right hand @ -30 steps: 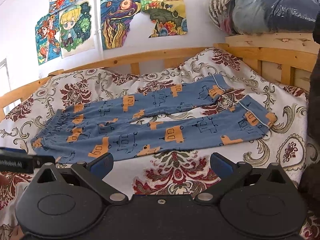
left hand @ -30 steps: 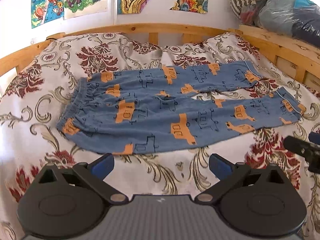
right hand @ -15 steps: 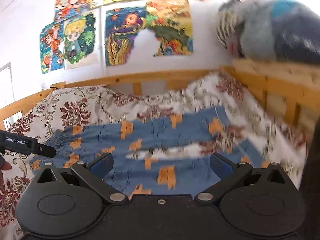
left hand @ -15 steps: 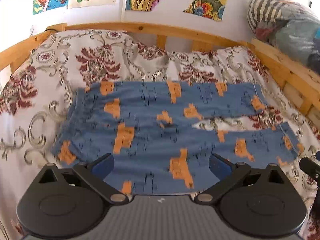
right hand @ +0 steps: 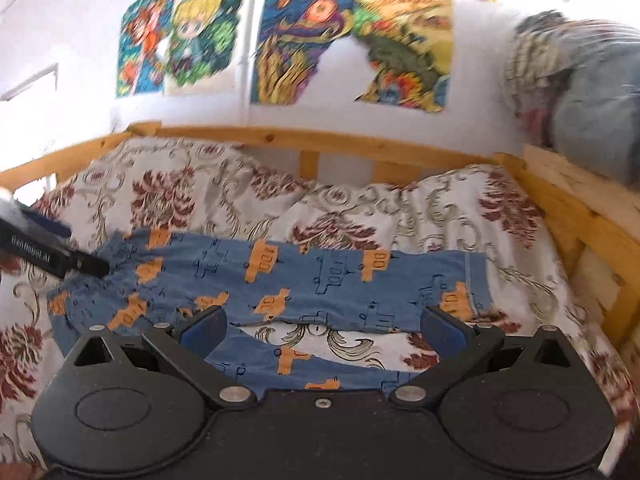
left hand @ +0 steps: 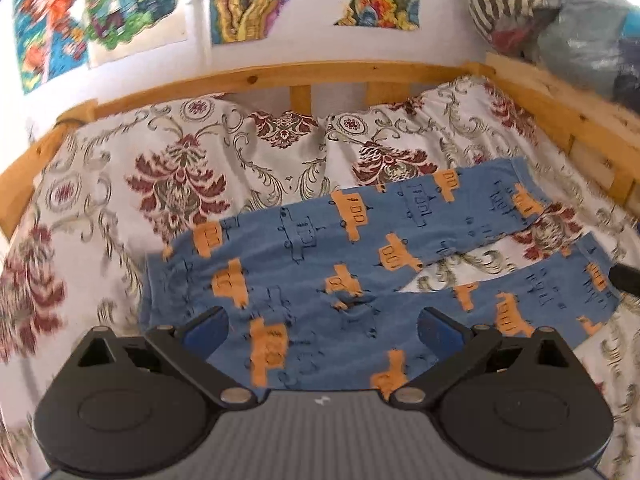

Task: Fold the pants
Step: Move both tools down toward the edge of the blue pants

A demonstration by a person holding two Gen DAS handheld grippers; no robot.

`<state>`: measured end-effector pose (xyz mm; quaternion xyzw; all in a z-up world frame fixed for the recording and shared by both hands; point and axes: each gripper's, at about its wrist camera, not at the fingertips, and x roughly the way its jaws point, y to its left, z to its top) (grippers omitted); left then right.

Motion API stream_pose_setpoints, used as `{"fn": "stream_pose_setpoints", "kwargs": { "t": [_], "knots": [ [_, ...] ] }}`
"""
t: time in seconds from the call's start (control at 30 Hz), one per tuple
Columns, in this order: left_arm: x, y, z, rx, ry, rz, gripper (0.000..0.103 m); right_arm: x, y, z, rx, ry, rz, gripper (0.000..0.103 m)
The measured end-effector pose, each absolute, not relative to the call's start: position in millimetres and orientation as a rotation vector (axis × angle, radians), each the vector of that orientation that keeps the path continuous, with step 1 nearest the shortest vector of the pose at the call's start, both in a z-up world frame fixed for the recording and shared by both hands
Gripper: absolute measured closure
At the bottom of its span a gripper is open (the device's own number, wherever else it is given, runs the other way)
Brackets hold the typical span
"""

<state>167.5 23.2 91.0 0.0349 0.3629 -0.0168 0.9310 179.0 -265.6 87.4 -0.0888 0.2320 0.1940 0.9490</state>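
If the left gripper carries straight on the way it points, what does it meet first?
Most likely the pants: the open left gripper points at the seat, near the waistband end. Depth is unclear.

Bright daylight, soft shadows. Motion blur on posters (right hand: 280,40) at 12, worse in right view. Fisheye bend, dark corners.

White wall (left hand: 288,50) with colourful posters (right hand: 304,44) behind wooden bed frame (left hand: 304,74)
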Motion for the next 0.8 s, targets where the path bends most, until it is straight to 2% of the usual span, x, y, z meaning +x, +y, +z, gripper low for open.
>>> {"fn": "stream_pose_setpoints", "kwargs": {
  "t": [0.43,0.6,0.8],
  "knots": [
    [296,78,72,0.244,0.718,-0.066,0.0,376,-202,56,-0.416,0.662,0.725,0.001],
    [355,89,43,0.268,0.734,-0.175,0.0,431,-187,36,-0.42,0.719,0.738,0.001],
    [407,85,6,0.305,0.759,-0.356,0.0,466,-161,22,-0.571,0.774,0.854,0.001]
  ]
}}
